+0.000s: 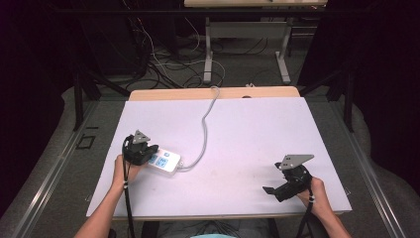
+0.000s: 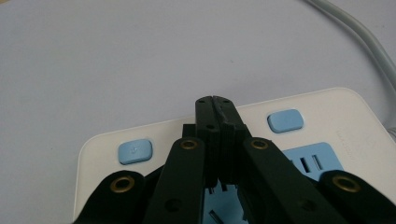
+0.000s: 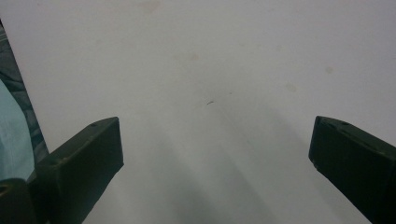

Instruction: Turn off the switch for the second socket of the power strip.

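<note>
The left tongs (image 2: 215,100) are pressed fully together, tips over a white power strip (image 1: 166,161) lying at the desk's (image 1: 237,134) left, its grey cable (image 1: 205,124) trailing away. At right, the right tongs (image 3: 215,154) gape wide above bare desk.

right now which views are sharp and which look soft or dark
High view: table sheet evenly lit, surroundings dark. Left gripper view: power strip fairly sharp, left gripper slightly soft. Right gripper view: right gripper jaws blurred, faint shadows on the sheet.
</note>
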